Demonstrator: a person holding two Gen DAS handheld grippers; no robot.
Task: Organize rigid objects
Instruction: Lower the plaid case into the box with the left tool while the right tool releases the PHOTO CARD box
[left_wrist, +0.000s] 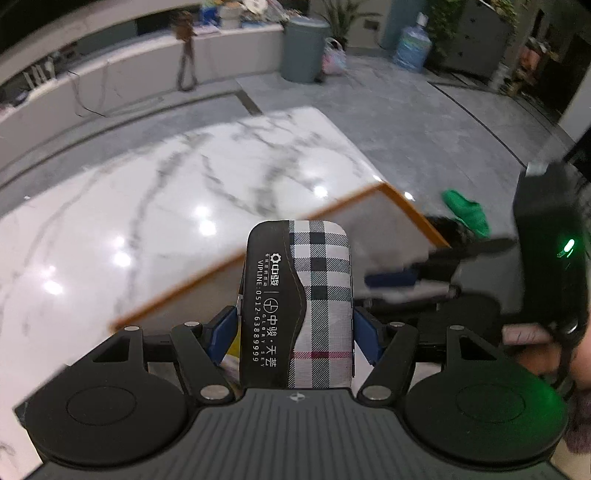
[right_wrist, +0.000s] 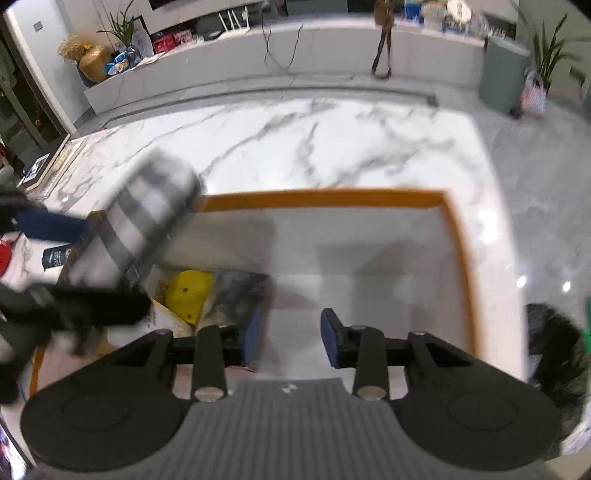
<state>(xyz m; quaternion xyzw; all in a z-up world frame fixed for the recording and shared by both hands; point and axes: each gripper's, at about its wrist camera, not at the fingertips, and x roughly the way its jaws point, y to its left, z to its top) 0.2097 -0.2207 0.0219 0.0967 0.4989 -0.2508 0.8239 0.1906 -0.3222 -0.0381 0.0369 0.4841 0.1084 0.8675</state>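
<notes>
Plaid case (left_wrist: 301, 306), a rounded rectangular one with a black panel of white print on its left half, sits clamped between the blue pads of your left gripper (left_wrist: 297, 328), both pads pressing its long sides. You hold it lifted above the tray (left_wrist: 391, 194), an orange-rimmed one with a pale floor, which lies on the white marble tabletop (left_wrist: 147, 206). In your right wrist view the same case (right_wrist: 144, 218) shows blurred at the left, over the tray's near-left part.

Your right gripper (right_wrist: 290, 338) hangs over the tray's pale floor (right_wrist: 369, 258) with nothing between its blue pads (right_wrist: 328, 334); the jaws stand partly apart with a clear gap and no contact on anything. From the left wrist view your right gripper (left_wrist: 406, 273) appears blurred to the right of the case, with its dark body and a green light above it.

Inside the tray, at its near-left corner, lie a yellow object (right_wrist: 190, 295) and just beside it a dark, greyish item (right_wrist: 240, 291) too blurred to name. A green thing (left_wrist: 467, 212) lies on something dark and fuzzy (right_wrist: 554, 350) just past the tray's right rim.
</notes>
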